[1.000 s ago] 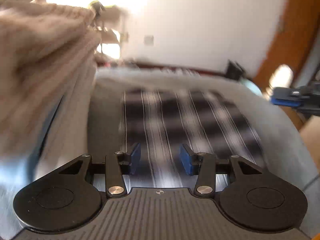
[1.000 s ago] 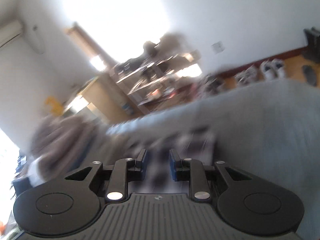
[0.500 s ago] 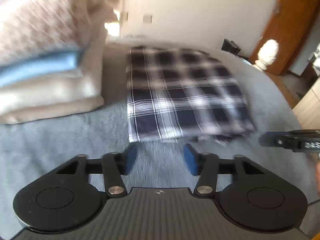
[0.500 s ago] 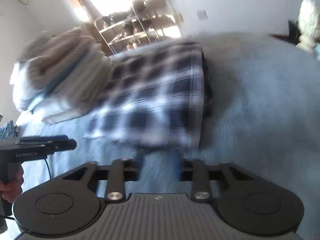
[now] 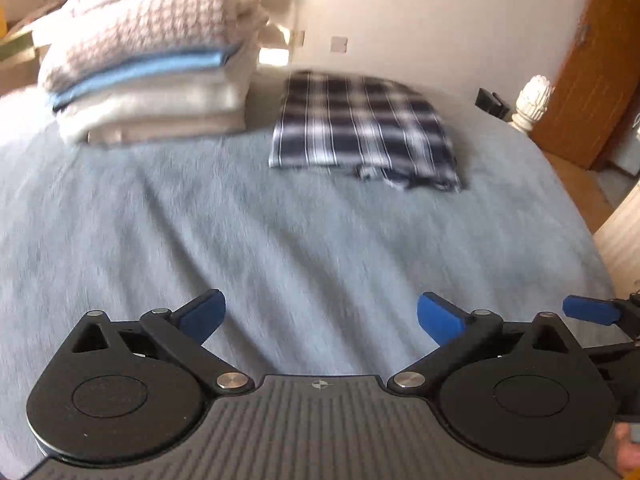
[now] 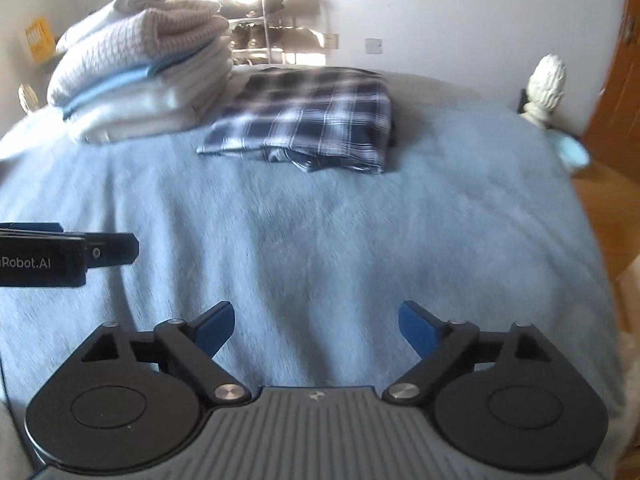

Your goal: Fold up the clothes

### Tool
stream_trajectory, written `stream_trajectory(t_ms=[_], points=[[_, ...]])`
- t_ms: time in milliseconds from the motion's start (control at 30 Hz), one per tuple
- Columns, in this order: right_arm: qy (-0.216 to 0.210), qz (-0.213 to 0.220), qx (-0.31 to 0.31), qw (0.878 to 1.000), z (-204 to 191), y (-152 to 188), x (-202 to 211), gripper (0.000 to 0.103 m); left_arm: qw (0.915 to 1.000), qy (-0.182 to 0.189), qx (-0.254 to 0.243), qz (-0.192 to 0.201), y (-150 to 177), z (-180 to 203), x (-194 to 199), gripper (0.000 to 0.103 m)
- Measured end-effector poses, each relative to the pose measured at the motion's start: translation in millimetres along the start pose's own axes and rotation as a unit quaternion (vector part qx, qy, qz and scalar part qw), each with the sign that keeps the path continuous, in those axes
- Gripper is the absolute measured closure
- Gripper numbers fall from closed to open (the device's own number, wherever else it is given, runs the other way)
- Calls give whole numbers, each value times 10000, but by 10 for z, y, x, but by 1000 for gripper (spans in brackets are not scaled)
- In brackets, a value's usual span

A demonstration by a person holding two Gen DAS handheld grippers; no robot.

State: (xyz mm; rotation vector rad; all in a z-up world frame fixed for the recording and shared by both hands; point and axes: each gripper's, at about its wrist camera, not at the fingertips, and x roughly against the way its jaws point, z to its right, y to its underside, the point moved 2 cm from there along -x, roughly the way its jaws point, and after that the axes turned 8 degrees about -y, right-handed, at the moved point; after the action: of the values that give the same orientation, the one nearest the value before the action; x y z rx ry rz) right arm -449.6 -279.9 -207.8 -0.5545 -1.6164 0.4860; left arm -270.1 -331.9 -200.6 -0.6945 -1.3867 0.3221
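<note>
the plaid shirt (image 6: 308, 116) lies folded beside the stack of folded clothes (image 6: 140, 84) on the bed (image 6: 320, 232), apparently finished; left claw (image 5: 320, 316) and right claw (image 6: 316, 328) are opening wide, nothing between them.

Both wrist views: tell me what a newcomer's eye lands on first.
First the folded navy plaid shirt, lying on the blue-grey bed cover near its far end, a bit of fabric poking out at its near edge. Just left of it rises a tall stack of folded pale knits and towels. Up close, both tongs, left and right, are opening with nothing between them.
</note>
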Motion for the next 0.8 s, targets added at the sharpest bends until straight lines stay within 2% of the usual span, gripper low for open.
stream_trajectory(t_ms=[100,233,333,433,667,800], points=[[177,79,-31,9998,-44,48,89,4,9999,-3,87,105,51,21,69,0],[416,142,13,9990,-69,66,172,2,9989,-365,19,299,46,59,163,0],[486,165,-86,9986,-35,57,212,1,9990,-337,12,302,30,94,207,0],[731,190,-203,9969,19,7,233,1,9979,-469,-26,440,1,138,225,0],[1000,461,-442,9929,110,-90,321,0,9977,-559,-30,385,-83,275,176,0],[1263,631,-244,9897,71,-122,376,0,9977,-569,6,363,-137,318,192,0]])
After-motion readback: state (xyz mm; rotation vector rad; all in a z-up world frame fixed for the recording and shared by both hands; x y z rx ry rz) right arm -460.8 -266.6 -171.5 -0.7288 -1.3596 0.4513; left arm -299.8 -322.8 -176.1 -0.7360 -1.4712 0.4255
